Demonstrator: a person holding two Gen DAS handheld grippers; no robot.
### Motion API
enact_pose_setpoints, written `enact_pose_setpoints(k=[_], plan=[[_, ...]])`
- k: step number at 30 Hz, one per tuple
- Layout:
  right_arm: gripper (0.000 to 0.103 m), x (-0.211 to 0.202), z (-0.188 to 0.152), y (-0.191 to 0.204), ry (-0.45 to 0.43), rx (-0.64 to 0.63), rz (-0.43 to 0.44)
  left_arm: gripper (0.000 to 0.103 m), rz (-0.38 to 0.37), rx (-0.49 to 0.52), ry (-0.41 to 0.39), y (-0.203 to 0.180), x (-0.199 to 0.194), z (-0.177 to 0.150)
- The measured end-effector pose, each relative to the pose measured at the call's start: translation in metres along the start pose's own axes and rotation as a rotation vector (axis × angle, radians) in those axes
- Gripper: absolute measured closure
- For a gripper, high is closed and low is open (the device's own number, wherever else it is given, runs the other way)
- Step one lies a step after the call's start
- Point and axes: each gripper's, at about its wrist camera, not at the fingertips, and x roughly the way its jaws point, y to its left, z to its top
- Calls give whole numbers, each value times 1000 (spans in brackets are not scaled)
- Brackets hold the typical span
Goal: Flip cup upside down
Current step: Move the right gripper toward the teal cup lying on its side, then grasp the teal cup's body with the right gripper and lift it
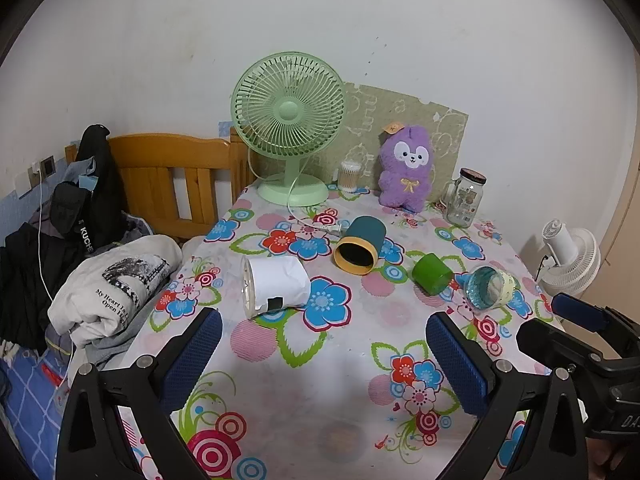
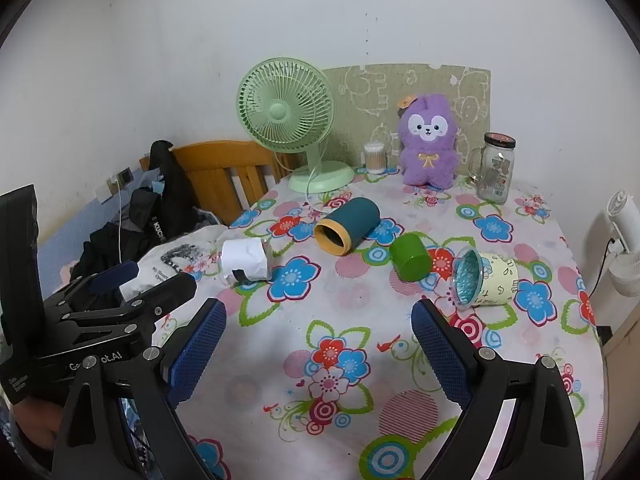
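Several cups lie on their sides on the flowered tablecloth [image 1: 340,360]. A white paper-wrapped cup [image 1: 274,286] [image 2: 246,260] is at the left. A teal cup with a yellow rim [image 1: 360,250] [image 2: 347,226] is in the middle. A small green cup [image 1: 431,274] [image 2: 410,262] lies right of it. A cream cup with a blue-glass inside [image 1: 490,288] [image 2: 484,278] is at the right. My left gripper [image 1: 324,344] is open and empty, above the cloth short of the cups. My right gripper [image 2: 318,334] is open and empty, also short of them.
A green desk fan [image 1: 290,120], a cotton-swab jar [image 1: 349,176], a purple plush toy [image 1: 406,168] and a glass mug jar [image 1: 466,202] stand along the back wall. A bed with clothes [image 1: 80,260] is on the left. A white fan [image 1: 570,260] stands at the right.
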Motion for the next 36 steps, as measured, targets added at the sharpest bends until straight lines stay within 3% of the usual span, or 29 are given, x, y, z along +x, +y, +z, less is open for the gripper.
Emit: enact_pose_setpoints(k=[15,25,36], plan=[[8,35,14,-4,76,22,5,0,-3,8,39,7,20,-1],[8,107,55,-26,167,97,-34,0,-35,213,32,6,59,17],[8,236,106,-58,338,198,-66,0,-65,416,47,-7,118,49]])
